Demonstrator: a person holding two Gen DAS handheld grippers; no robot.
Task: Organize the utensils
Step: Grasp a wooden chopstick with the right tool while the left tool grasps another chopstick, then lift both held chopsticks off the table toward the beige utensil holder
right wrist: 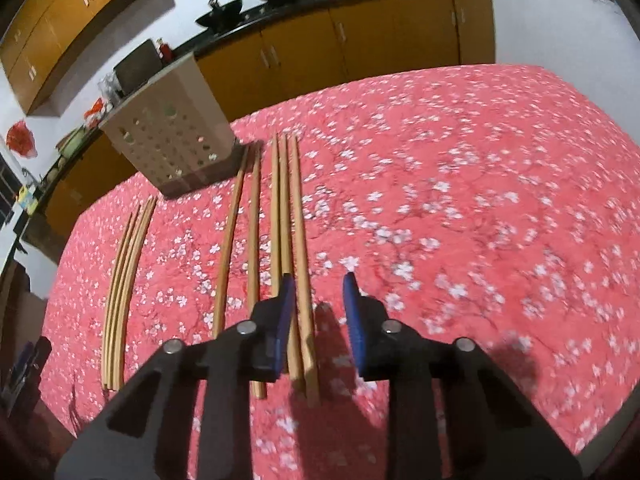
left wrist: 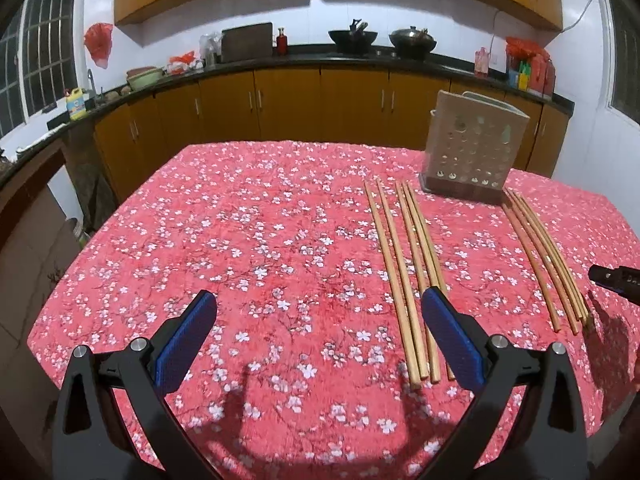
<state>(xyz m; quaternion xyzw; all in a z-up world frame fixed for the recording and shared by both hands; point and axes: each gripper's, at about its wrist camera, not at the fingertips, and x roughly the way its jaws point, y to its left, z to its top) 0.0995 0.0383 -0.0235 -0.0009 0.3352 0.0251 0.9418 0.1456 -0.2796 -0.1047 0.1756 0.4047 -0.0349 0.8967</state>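
Chopsticks [right wrist: 298, 240] flat on tablecloth [right wrist: 480, 200] — right gripper [right wrist: 320, 284] parted

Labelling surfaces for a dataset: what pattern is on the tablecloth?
The tablecloth is red-pink with small white blossoms on dark branches, sharpest in the left wrist view.

Matt wooden chopsticks [left wrist: 404, 280], cloth tablecloth [left wrist: 240, 240]

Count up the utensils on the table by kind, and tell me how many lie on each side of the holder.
Chopsticks left of the holder: 5
Chopsticks right of the holder: 5
Perforated utensil holder: 1
Total: 11 (10 chopsticks and 1 holder). The sticks lie tight together, so each group's count is my best reading from the nearer camera.
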